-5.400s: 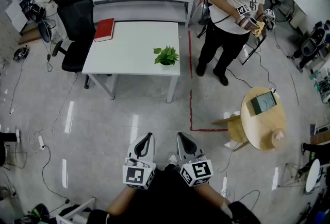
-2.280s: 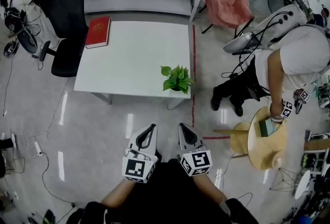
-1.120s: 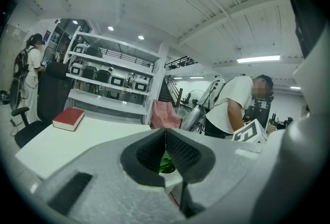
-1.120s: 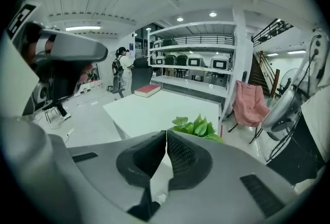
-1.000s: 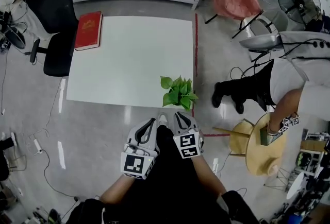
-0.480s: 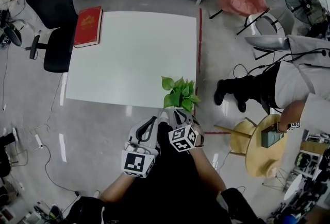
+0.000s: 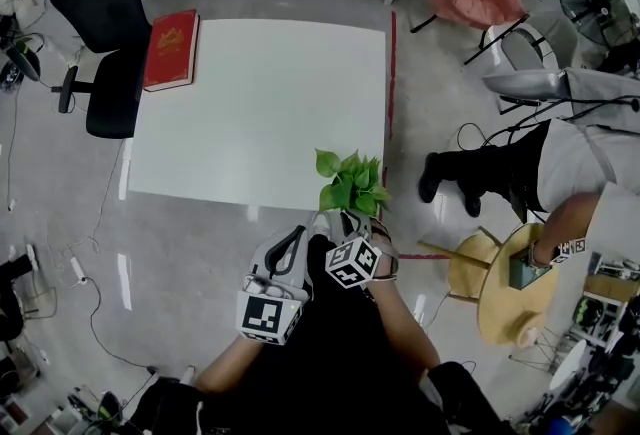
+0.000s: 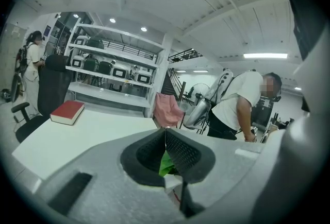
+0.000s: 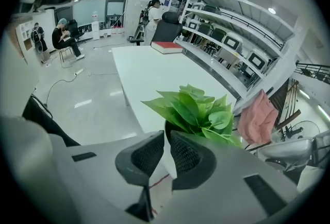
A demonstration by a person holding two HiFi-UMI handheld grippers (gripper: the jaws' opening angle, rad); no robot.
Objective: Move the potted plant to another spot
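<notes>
**Operator:** State the condition, left to right.

**Technician:** A red book (image 7: pixel 171 49) lies at the far left edge of the table (image 7: pixel 250 93). The left gripper (image 8: pixel 165 135) is held back, short of the table, with its pads meeting at the tips and nothing between them. The potted plant (image 7: pixel 352 185) stands on the table's near right corner. The right gripper (image 9: pixel 167 138) is just in front of the pot, its jaws parted by only a narrow slit and empty. A person (image 7: pixel 580 173) bends over a round table to the right.

**Operator:** Failure modes?

**Technician:** Judged from this position:
1. The slit looks too narrow for the pot. Advancing without widening would push the pot, not grasp it.
2. The pot sits close to two table edges, so a sideways shove could tip it off.
3. From above, the foliage hides the pot. Closing too high would pinch leaves only.

**Operator:** Change from earlier?

**Technician:** Half a second ago the right gripper was slightly farther back. The plant has not moved. Several seconds ago both grippers were side by side, well short of the table.
</notes>
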